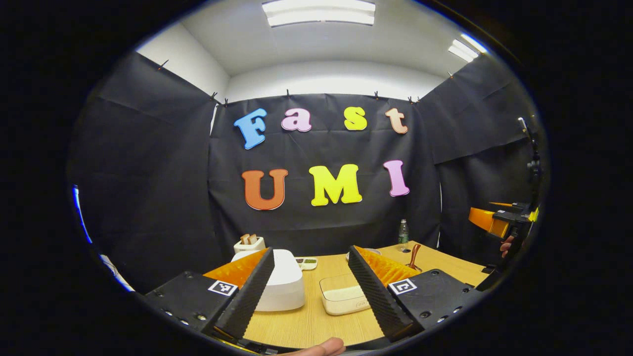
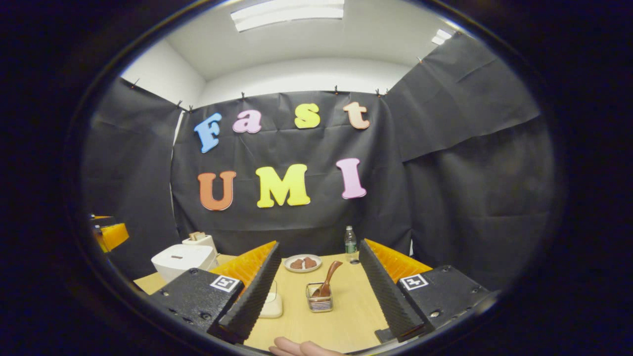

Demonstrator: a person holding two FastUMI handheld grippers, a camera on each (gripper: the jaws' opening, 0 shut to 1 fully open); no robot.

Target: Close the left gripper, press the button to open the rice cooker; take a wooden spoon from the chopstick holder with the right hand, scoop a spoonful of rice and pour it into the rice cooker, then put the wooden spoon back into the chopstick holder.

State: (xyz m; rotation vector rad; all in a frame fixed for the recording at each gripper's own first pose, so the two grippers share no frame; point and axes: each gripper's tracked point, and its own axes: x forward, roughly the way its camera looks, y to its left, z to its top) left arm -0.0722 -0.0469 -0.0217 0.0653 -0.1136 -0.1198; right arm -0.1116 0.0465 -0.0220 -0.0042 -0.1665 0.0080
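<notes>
My left gripper point(image 1: 311, 289) wide open, empty; rice cooker point(image 1: 282, 284) at 11 o'clock, lid down. My right gripper point(image 2: 319, 291) wide open, empty; wooden spoon point(image 2: 327, 282) in chopstick holder point(image 2: 319, 302) at 12 o'clock. Rice container point(image 1: 341, 299) beside cooker.

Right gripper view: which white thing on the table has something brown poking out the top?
The small white toaster at the back; the bigger white rice cooker beside it has a flat, closed lid.

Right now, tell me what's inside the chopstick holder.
A wooden spoon leans in the holder, handle up and to the right. Its bowl end is hidden behind the holder's mesh wall.
</notes>
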